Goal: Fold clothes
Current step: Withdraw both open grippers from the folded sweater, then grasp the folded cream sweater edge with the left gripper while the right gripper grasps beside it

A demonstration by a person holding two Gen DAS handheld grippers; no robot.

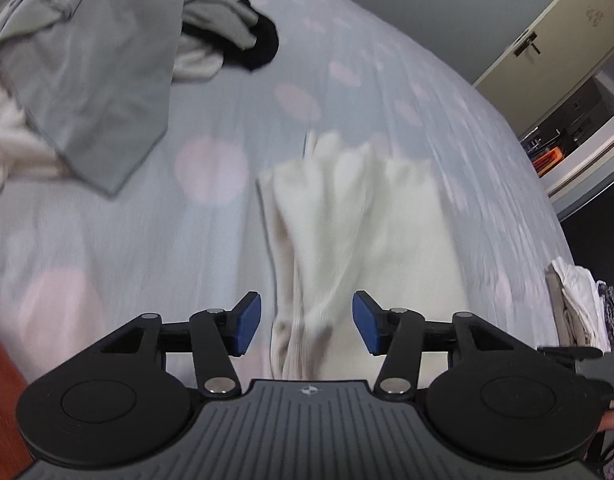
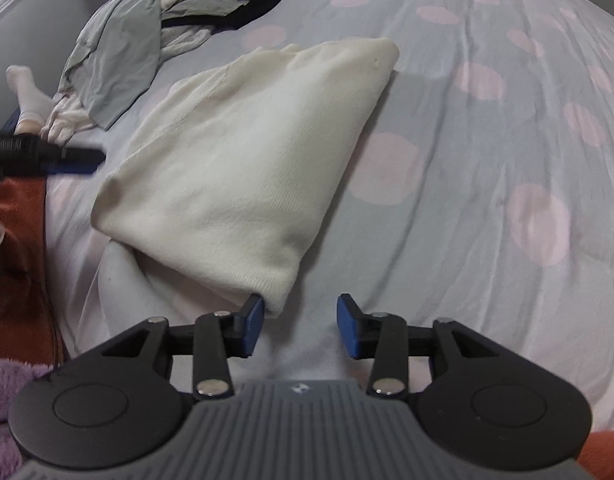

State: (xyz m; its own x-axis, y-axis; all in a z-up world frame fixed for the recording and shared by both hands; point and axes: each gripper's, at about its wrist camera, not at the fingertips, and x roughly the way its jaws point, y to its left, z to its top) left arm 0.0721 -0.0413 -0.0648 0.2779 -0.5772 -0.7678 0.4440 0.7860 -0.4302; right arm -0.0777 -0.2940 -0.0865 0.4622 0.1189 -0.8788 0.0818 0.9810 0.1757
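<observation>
Both jaws released: left gripper point(image 1: 307, 322), right gripper point(image 2: 300, 327). Folded cream knitted garment point(image 2: 243, 160) flat on dotted blue bedsheet point(image 2: 487, 160). Next, probably: grey crumpled shirt point(image 2: 119, 52) fetched.

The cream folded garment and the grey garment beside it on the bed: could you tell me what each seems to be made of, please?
The cream folded garment looks like a thick, matte knit, probably cotton: fine ribbing shows across it. The grey garment seems thinner and smoother, perhaps jersey or a synthetic: it drapes in flat creases with a stitched hem.
</observation>
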